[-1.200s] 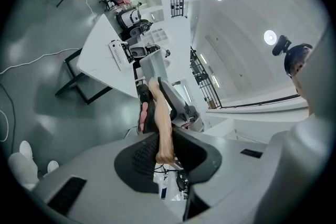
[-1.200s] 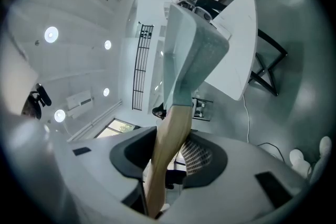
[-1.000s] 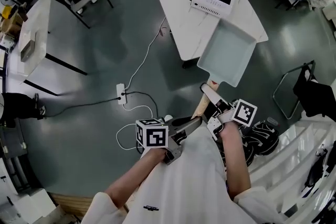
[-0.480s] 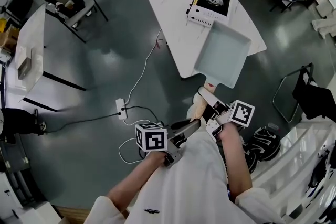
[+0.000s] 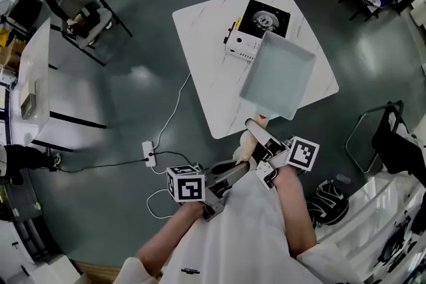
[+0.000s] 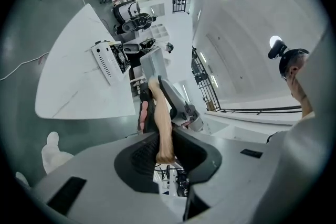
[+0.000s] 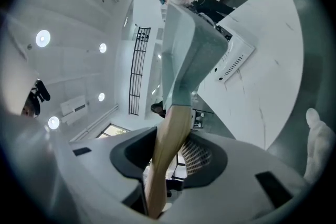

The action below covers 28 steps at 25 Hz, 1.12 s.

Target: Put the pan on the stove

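A pale rectangular pan (image 5: 276, 75) with a wooden handle (image 5: 247, 143) hangs over the near part of the white marble table (image 5: 206, 56). Its far edge reaches the portable gas stove (image 5: 261, 24) that stands on the table. My right gripper (image 5: 263, 141) is shut on the handle close to the pan. My left gripper (image 5: 234, 169) is shut on the handle's end. In the left gripper view the handle (image 6: 161, 123) runs out between the jaws of the left gripper (image 6: 160, 152) toward the stove (image 6: 110, 57). In the right gripper view the right gripper (image 7: 168, 165) clamps the handle (image 7: 170, 144) below the pan (image 7: 184, 55).
A power strip (image 5: 148, 153) with cables lies on the floor left of me. A chair (image 5: 80, 6) and another table (image 5: 33, 76) stand at the left. A folding chair (image 5: 376, 136) and a black bag (image 5: 326, 199) are at the right.
I have come closer to the table with the pan in both grippers. The pan now hangs over the tabletop, its far edge at the stove. Both grips are unchanged.
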### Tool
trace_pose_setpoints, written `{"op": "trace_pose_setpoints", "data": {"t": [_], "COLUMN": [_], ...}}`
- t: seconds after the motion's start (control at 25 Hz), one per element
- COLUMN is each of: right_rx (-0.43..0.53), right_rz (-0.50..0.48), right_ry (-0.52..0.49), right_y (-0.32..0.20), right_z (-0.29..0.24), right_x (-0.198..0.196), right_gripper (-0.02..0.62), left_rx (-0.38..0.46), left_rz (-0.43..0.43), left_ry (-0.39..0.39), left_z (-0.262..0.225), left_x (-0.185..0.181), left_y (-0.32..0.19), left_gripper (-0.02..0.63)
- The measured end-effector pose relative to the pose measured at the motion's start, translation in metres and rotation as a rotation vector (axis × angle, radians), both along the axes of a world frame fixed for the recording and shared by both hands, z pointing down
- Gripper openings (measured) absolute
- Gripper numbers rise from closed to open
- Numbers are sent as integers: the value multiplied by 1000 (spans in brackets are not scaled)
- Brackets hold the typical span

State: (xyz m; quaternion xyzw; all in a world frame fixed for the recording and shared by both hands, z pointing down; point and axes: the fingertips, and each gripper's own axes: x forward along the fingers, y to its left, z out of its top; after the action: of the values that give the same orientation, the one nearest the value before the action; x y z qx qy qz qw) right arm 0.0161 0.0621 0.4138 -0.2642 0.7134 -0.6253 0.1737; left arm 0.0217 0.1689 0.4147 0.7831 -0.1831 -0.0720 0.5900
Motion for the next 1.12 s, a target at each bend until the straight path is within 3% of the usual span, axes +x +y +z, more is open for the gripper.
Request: {"op": "trace_pose_setpoints", "data": {"t": [0.16, 0.48, 0.68, 1.12], "right_rx": [-43, -31, -48, -49], "right_rz": [-20, -85, -95, -71], "right_ry": [-9, -9, -15, -29], "right_y": [-54, -146, -181, -201], "right_z": [4, 8, 8, 8], "right_x": [31, 75, 76, 61], "right_gripper": [144, 143, 144, 146], "left_rx": [-25, -31, -29, -34], "left_rz": [-13, -59, -67, -55], "left_ry": [-11, -28, -39, -37], "left_z": [-1, 4, 1, 5], "left_x": [34, 85, 87, 71], "left_y": [-55, -147, -183, -203], "left_gripper": [75, 74, 74, 74]}}
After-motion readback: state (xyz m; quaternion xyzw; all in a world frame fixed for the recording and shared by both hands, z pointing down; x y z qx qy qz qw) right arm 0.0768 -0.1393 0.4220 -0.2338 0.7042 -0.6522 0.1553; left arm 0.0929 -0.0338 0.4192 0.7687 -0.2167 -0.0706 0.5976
